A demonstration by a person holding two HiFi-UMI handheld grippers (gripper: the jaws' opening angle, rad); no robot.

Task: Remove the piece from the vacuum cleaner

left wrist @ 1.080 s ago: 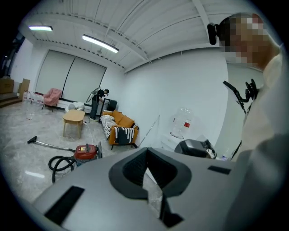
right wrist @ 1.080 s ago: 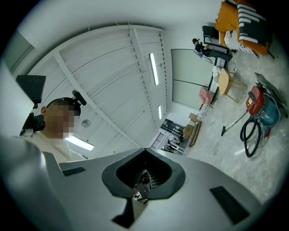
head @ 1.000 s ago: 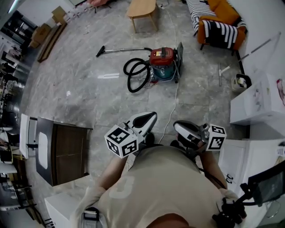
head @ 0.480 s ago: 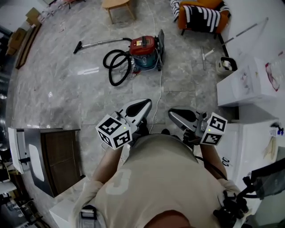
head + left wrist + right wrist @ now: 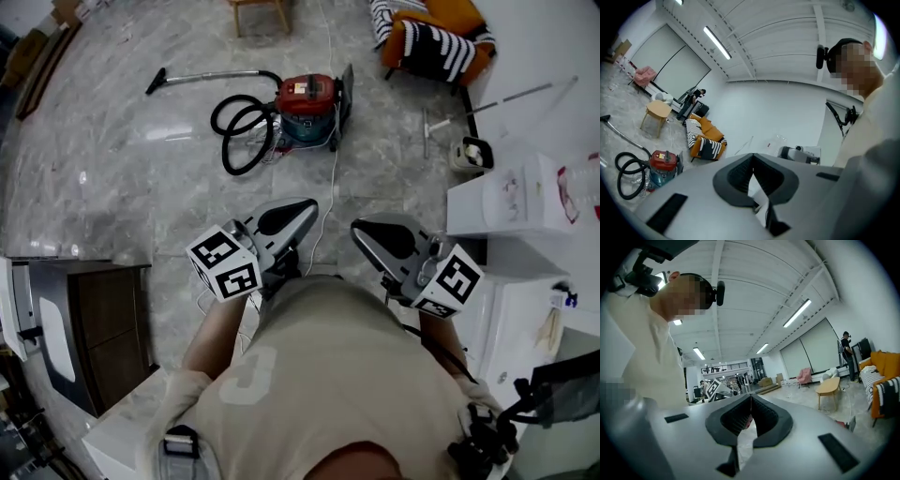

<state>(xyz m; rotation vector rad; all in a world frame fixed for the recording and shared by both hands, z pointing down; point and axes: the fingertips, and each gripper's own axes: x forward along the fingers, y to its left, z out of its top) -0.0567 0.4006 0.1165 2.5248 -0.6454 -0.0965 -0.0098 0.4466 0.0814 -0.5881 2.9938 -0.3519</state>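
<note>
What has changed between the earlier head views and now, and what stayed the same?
Both the left gripper and the right gripper edged forward and slightly up; the right one also rolled, tilting its marker cube. Nothing was taken hold of or let go. Unchanged: both jaws shut and empty, vacuum cleaner and hose untouched.
</note>
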